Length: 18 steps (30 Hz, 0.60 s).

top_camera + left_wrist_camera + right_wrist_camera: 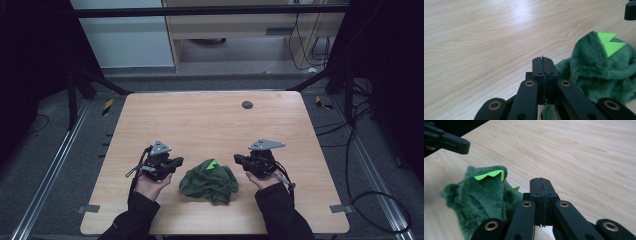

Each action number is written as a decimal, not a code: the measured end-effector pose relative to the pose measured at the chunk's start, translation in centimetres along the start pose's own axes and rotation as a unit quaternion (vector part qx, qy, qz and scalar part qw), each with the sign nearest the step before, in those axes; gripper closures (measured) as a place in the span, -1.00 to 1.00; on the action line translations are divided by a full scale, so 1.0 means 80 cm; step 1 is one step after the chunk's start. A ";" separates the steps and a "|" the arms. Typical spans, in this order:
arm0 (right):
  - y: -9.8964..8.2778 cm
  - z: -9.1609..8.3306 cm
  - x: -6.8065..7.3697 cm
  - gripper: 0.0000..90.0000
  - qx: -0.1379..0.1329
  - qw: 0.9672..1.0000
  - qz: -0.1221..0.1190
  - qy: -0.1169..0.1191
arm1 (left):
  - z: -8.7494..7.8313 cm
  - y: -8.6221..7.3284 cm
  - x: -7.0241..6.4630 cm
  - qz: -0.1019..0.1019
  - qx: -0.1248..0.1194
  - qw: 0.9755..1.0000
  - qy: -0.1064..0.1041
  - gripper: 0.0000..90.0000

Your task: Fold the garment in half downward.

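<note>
A crumpled dark green plush cloth [209, 181] lies at lower centre of the high view on a pale wooden bench [210, 117], flanked by the left gripper [176, 163] and the right gripper [238, 159], each held in a dark-sleeved hand just beside it and apart from it. In both gripper views the black fingers are pressed flat together with nothing between them. The cloth looks soft, light and limp, likely to sag and drape when lifted and unlikely to slip on its fleecy pile; a raised fold or an outer edge would seem the surest place to pinch it, one side to each gripper. The left gripper view shows the cloth [599, 67] at right of frame with a bright green zigzag patch [610, 43] at its top, a mere speck from above. The right gripper view shows the same patch [489, 175] curling up at one tip, the deep nap of the pile, and the other gripper's tip at upper left. The high view alone gives the small dark disc [247, 105] near the bench's far edge.
</note>
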State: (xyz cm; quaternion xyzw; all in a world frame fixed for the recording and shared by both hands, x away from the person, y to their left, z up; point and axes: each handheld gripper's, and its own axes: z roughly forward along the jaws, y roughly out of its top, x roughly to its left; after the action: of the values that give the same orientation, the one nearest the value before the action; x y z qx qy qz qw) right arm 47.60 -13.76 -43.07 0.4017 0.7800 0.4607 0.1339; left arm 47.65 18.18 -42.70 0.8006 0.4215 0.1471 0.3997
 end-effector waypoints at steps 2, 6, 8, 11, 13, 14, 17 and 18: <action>-0.001 0.005 -0.001 1.00 0.002 1.000 0.002 -0.001 | 0.009 0.001 0.000 -0.002 0.002 1.000 -0.001 1.00; -0.005 0.017 -0.003 1.00 -0.003 1.000 0.017 0.008 | 0.023 0.000 -0.001 0.001 0.008 1.000 -0.008 1.00; -0.007 0.027 -0.001 1.00 0.010 1.000 0.015 0.012 | 0.027 -0.002 -0.003 0.007 0.016 1.000 -0.012 1.00; -0.010 0.036 0.004 1.00 0.019 1.000 0.009 0.016 | 0.035 -0.007 -0.006 0.014 0.023 0.999 -0.017 1.00; -0.011 0.039 0.007 1.00 0.024 1.000 0.008 0.020 | 0.039 -0.009 -0.007 0.020 0.029 0.999 -0.020 1.00; -0.012 0.039 0.008 1.00 0.025 0.999 0.006 0.020 | 0.040 -0.010 -0.008 0.023 0.031 0.999 -0.024 1.00; -0.015 0.040 0.012 1.00 0.029 0.999 0.003 0.027 | 0.039 -0.011 -0.011 0.027 0.032 0.999 -0.032 1.00; -0.017 0.041 0.014 1.00 0.034 0.999 0.005 0.030 | 0.039 -0.012 -0.012 0.029 0.033 0.998 -0.035 1.00</action>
State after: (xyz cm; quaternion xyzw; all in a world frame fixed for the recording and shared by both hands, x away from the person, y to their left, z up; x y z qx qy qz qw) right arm 48.12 -11.26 -45.80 0.3955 0.7969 0.4467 0.0947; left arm 48.35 16.09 -45.31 0.8298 0.3888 0.1162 0.3832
